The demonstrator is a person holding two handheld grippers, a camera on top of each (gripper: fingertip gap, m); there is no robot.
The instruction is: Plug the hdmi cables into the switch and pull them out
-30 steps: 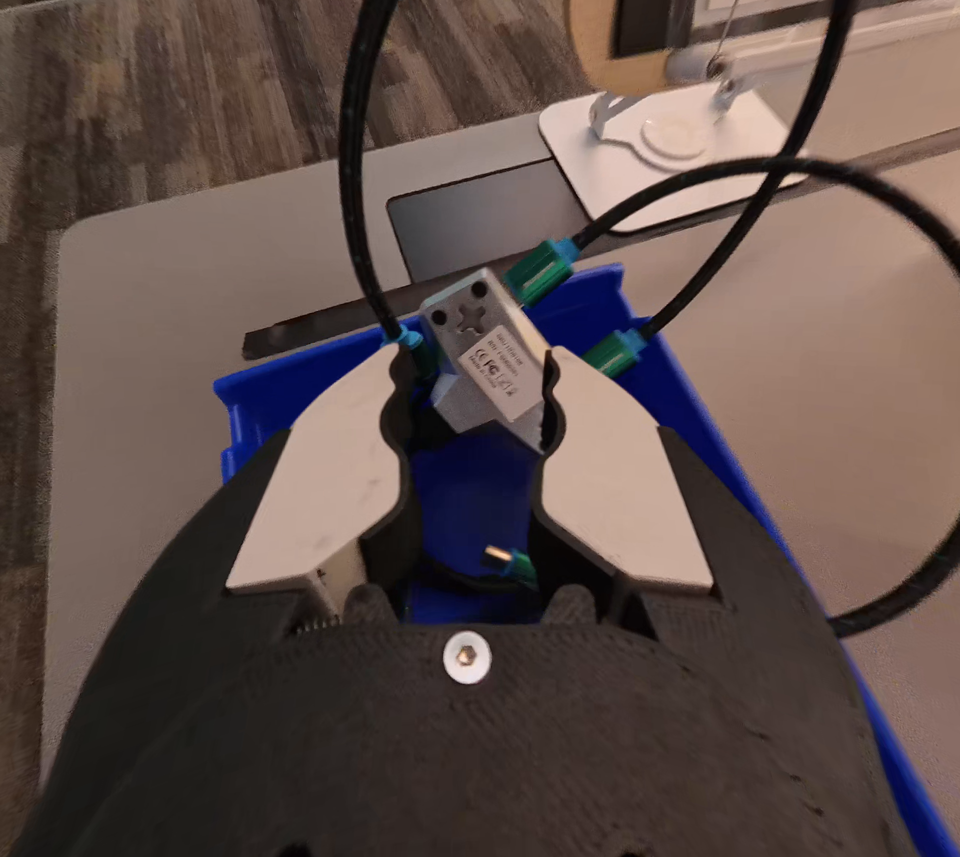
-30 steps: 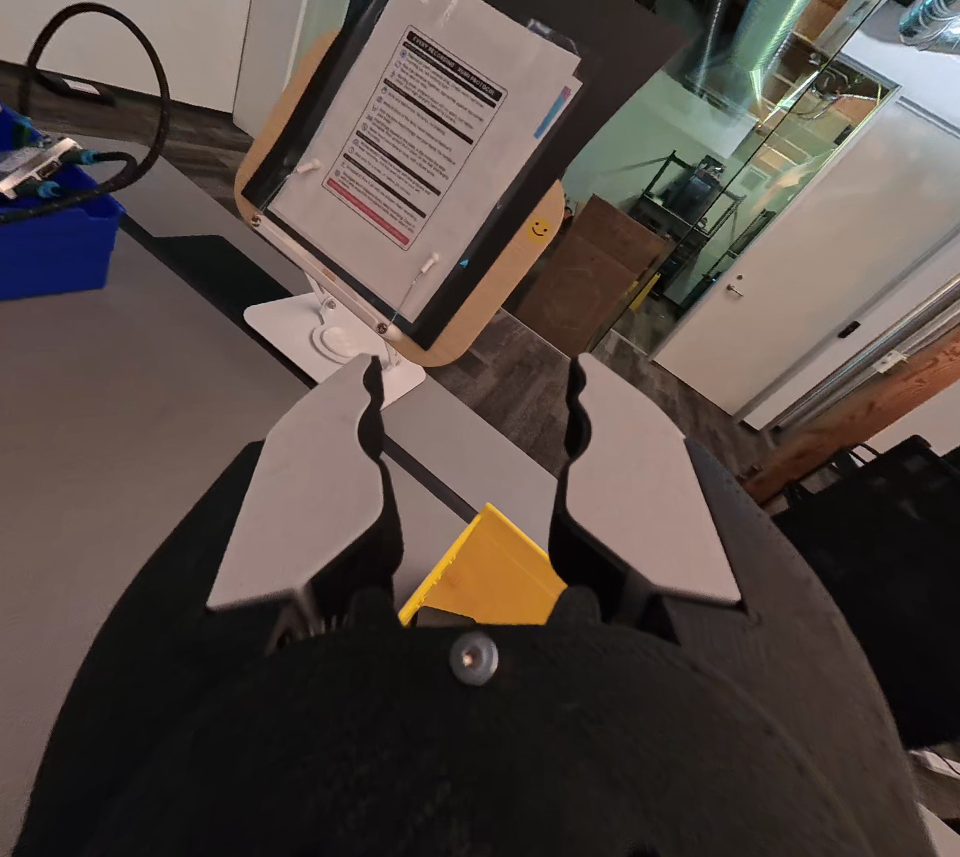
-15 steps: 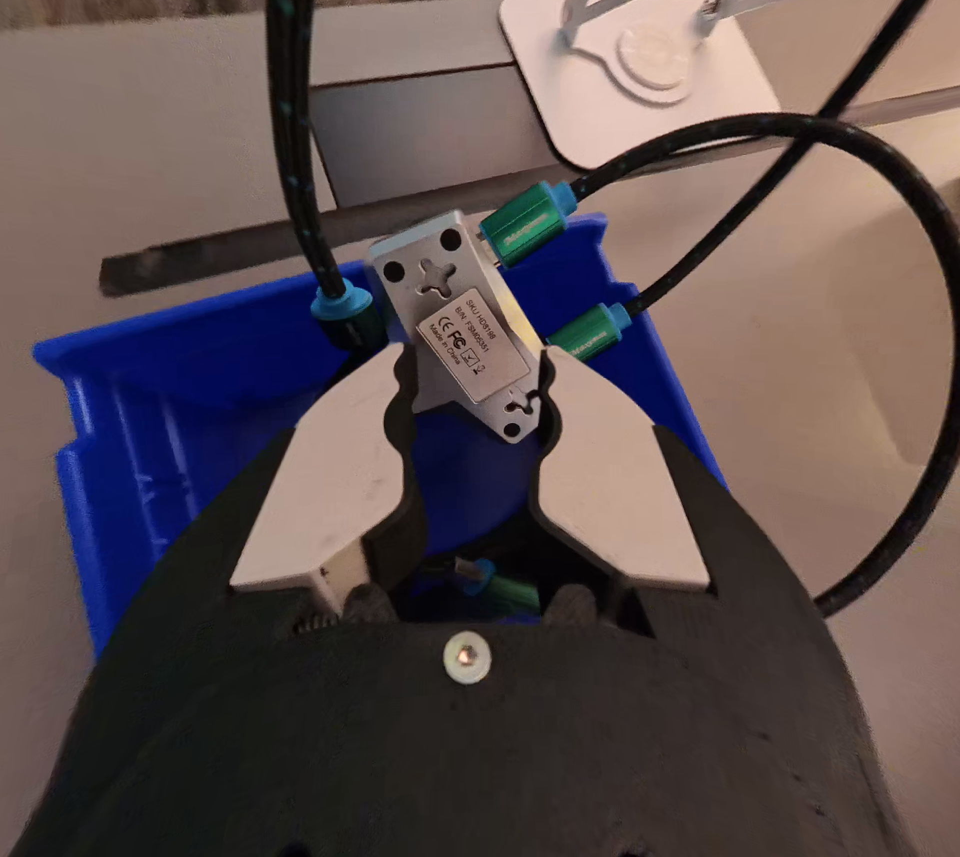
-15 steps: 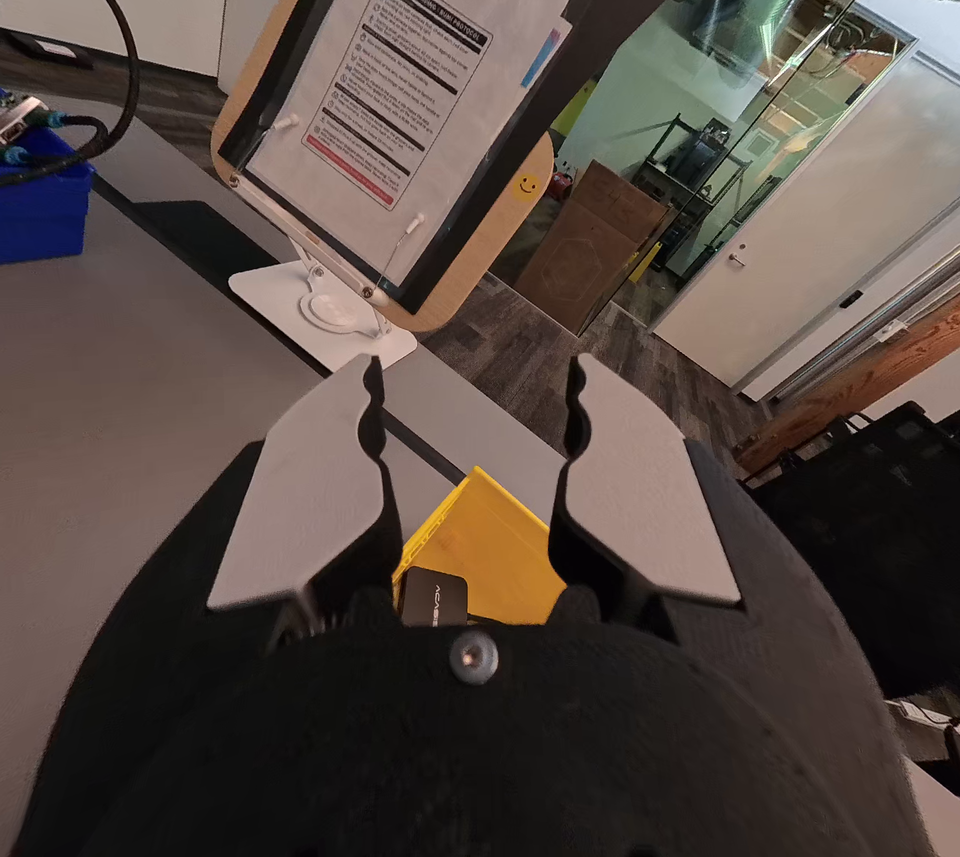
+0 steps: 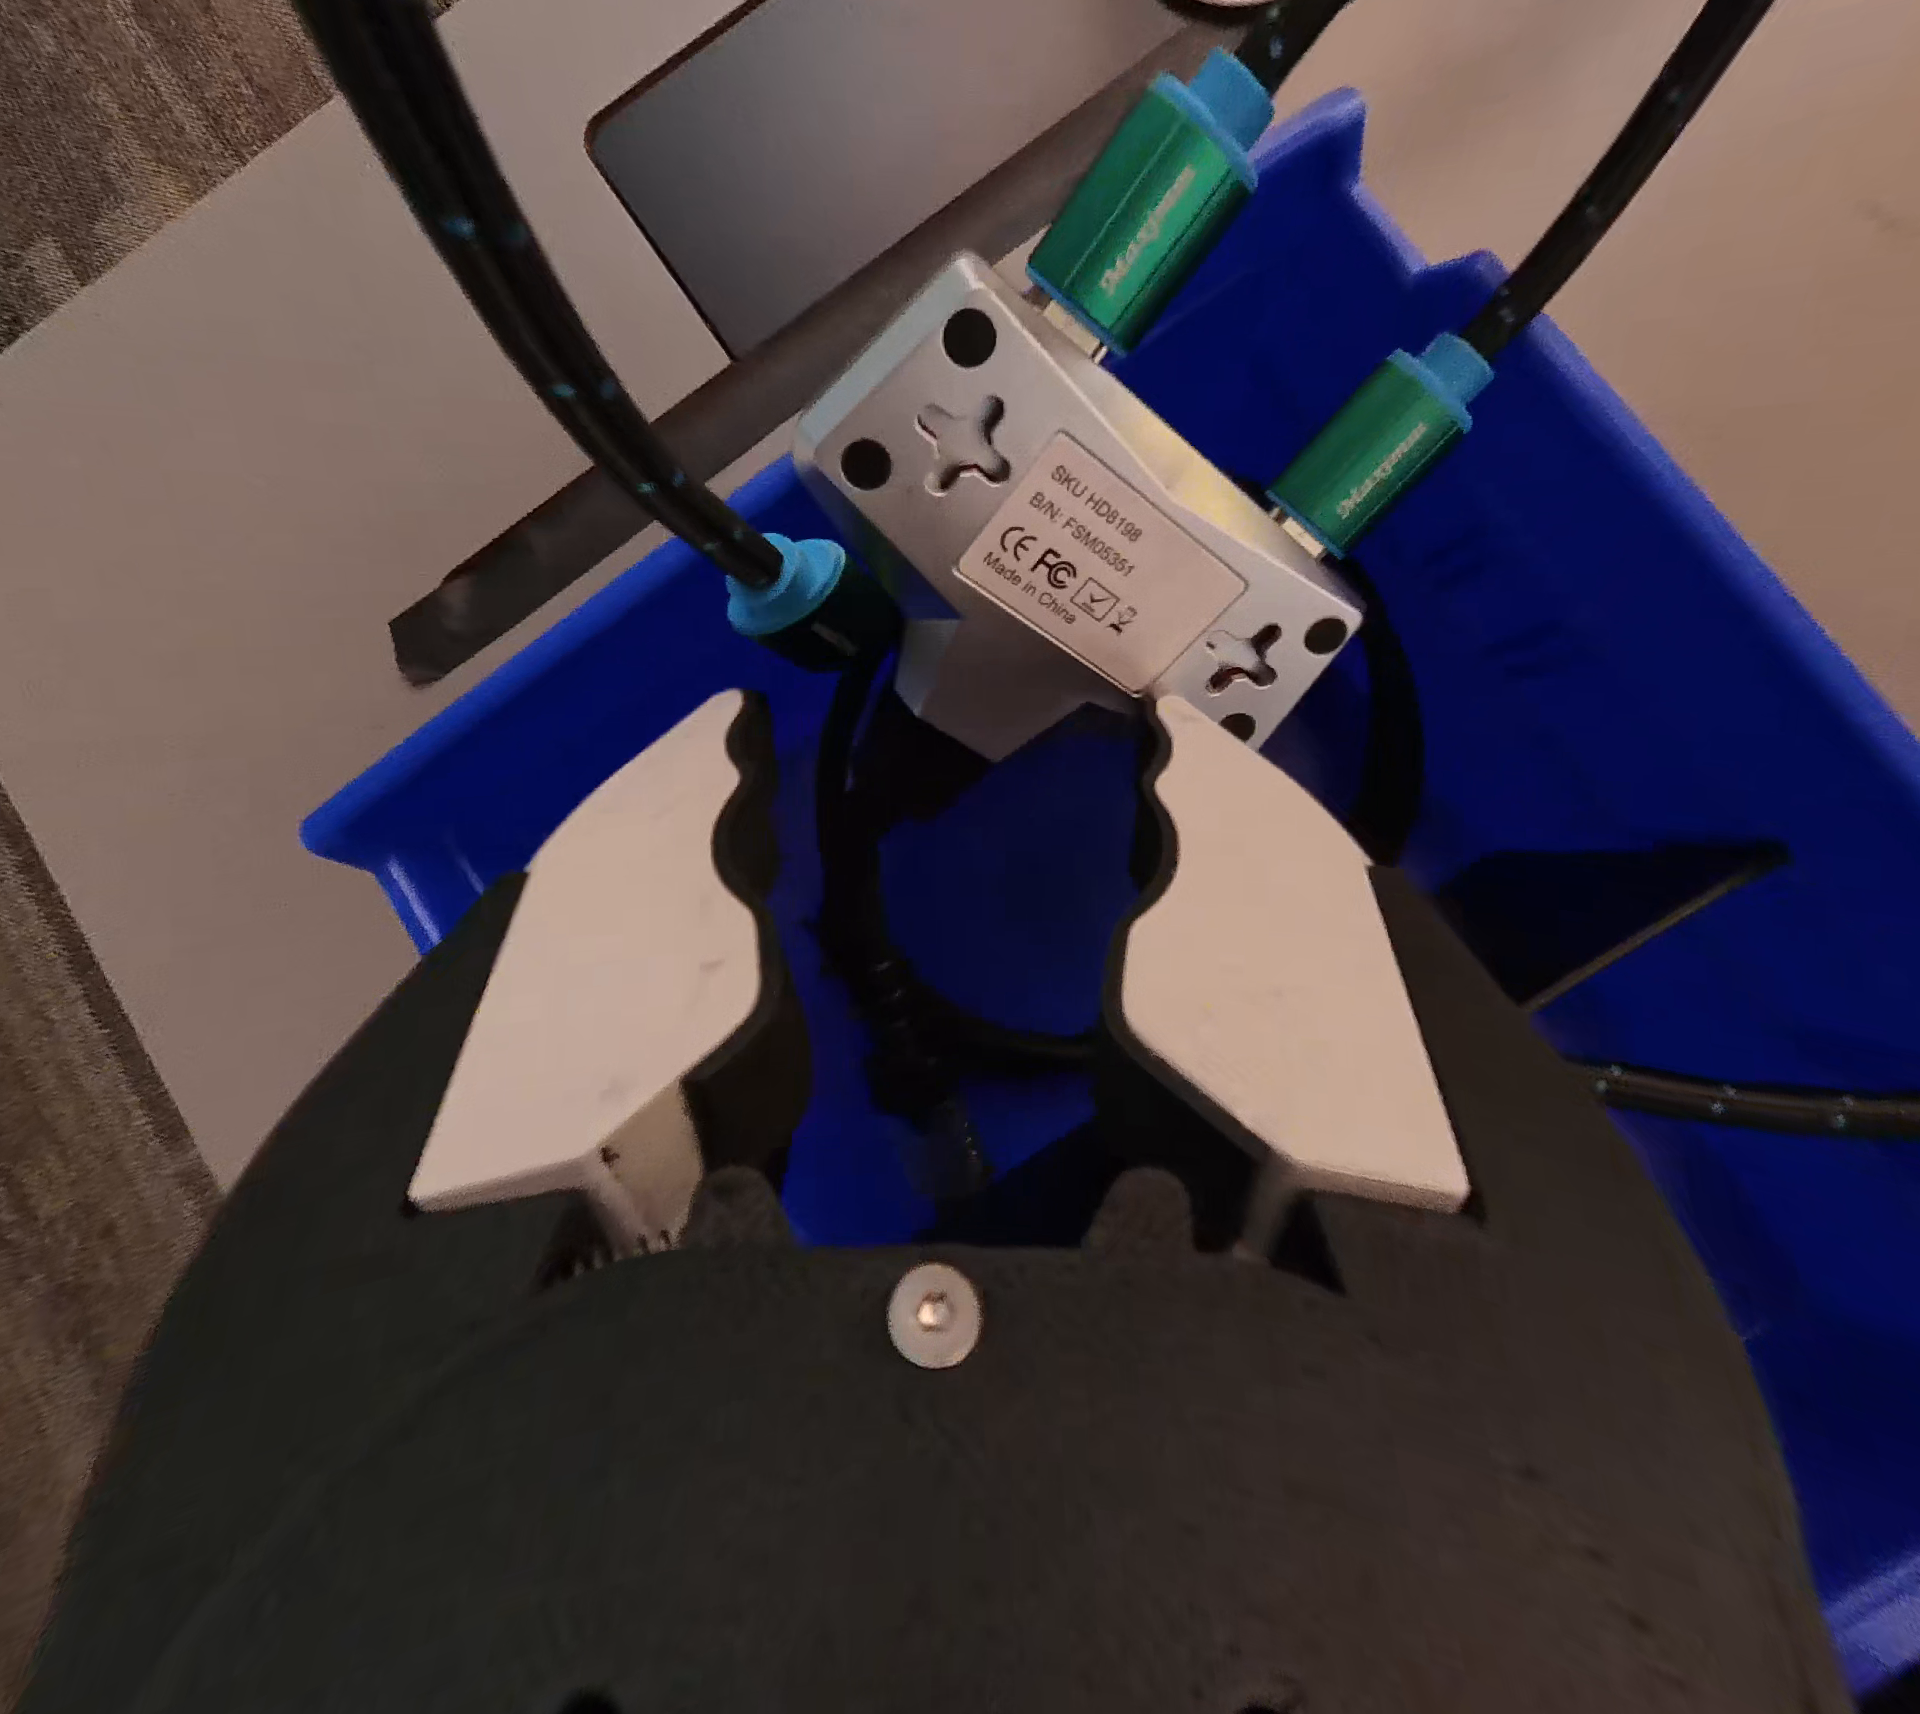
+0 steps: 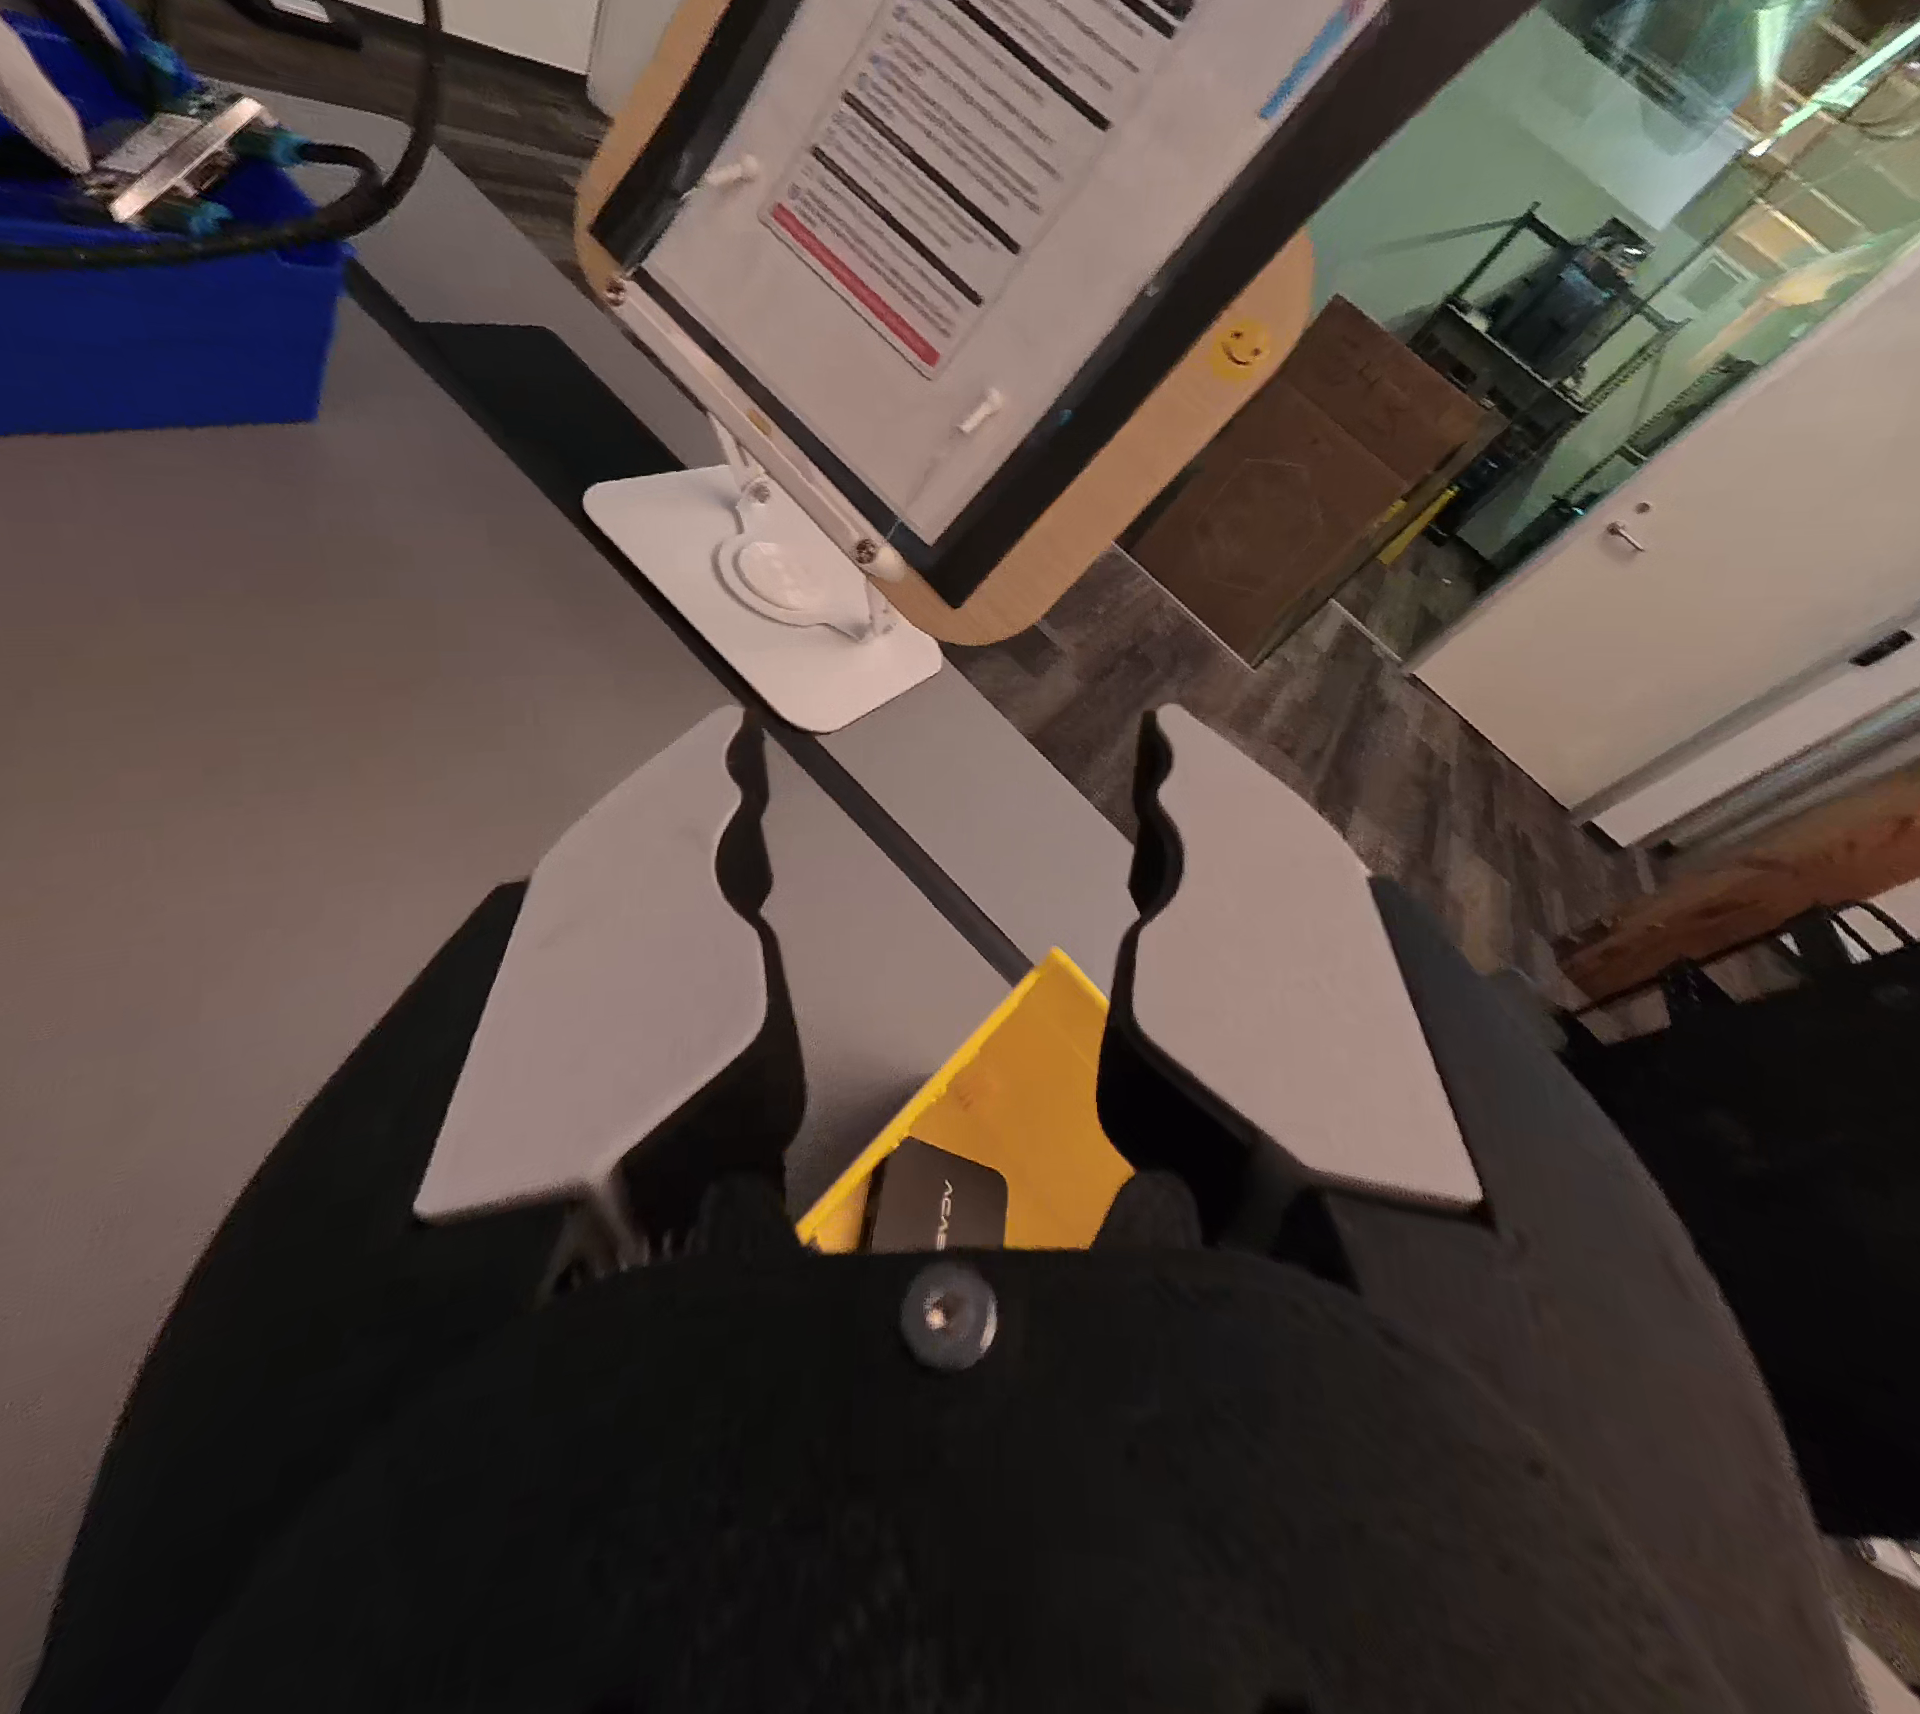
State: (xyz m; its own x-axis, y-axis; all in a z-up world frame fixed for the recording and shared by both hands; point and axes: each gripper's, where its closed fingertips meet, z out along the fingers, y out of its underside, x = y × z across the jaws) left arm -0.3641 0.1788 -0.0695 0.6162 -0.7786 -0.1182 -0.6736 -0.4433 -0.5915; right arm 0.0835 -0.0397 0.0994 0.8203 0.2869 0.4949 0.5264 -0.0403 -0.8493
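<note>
My left gripper (image 5: pixel 951 708) hangs over the blue bin (image 5: pixel 1621 729) with its fingers apart; the silver switch (image 5: pixel 1049 521) sits just past the fingertips, its near corner touching or almost touching the right fingertip (image 5: pixel 1195 729), and I can't tell whether there is real contact. The switch lies label side up, tilted, above the bin's far part. Two green HDMI plugs (image 5: pixel 1143 210) are seated in its far-right edge, and a third plug with a blue collar (image 5: pixel 790 594) goes into the side nearer my left fingertip. Their black braided cables (image 5: pixel 468 210) arch up and away beyond the tongs, one on the left and two on the right. Between my fingers, down in the bin, I see another loop of black cable (image 5: pixel 894 989).

My right gripper (image 6: pixel 945 719) is also spread wide and holds nothing. It hovers over the grey table (image 6: pixel 260 677), and low between its fingers I see a yellow bin (image 6: pixel 997 1093) with a small black box (image 6: pixel 940 1207) in it. Ahead of the fingertips stands a white stand (image 6: pixel 790 594) carrying a board with a printed sheet (image 6: pixel 997 106). Far off to the left of these tongs I can see the blue bin with the switch and cables, well apart from them
</note>
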